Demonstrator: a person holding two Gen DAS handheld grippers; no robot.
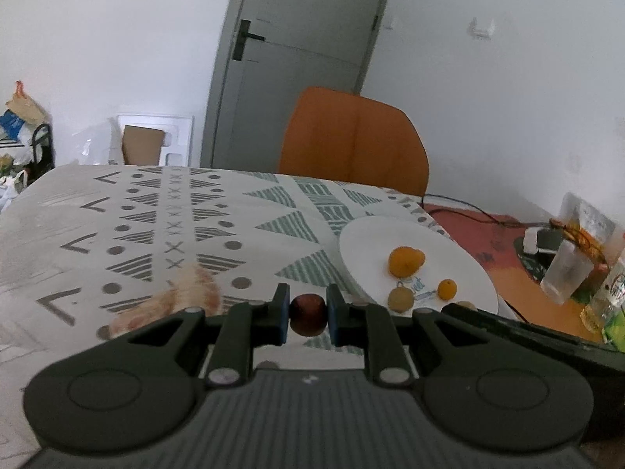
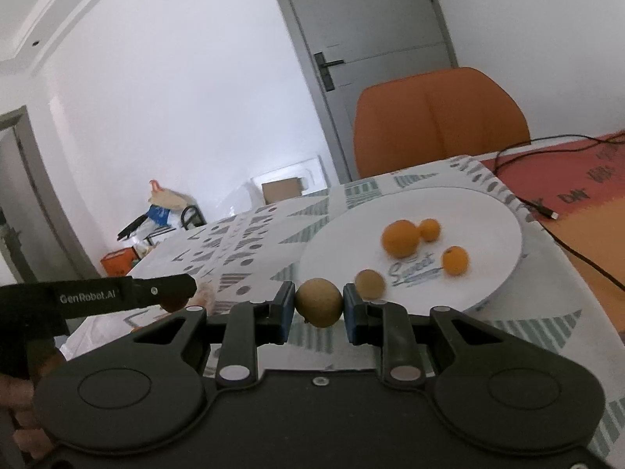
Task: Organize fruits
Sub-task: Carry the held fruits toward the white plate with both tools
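A white-walled room with a grey door (image 1: 304, 66) and an orange chair (image 1: 353, 140) stands behind a table spread with a patterned cloth (image 1: 164, 226) of grey and green triangles, dots and crosses. On the cloth sits a white plate (image 2: 488, 211) bearing the word "Sweet", with a large orange (image 2: 400, 237), two smaller oranges (image 2: 455, 260) beside it, and one brownish-green fruit (image 2: 370, 283) near its front rim. The left gripper (image 1: 308, 314) is closed narrow on a dark red fruit (image 1: 308, 314), its blue pads pressing both flanks, held above the cloth just left of the plate. The right gripper (image 2: 319, 305) is likewise clamped on a round brown fruit (image 2: 319, 302), poised at the plate's near edge. Both fruits look bound for the plate (or perhaps for sorting by kind, which cannot be told from here). The risks, as I judge them: each fruit is round and gripped on only two small contact patches, so a sideways swing could let it roll out of the pads and off the table. Released from too high, either could bounce, knock the loose oranges and set them rolling toward the plate's shallow rim. The two tools are close together, the left one's finger showing in the right wrist view, so they may collide when both converge on the plate.
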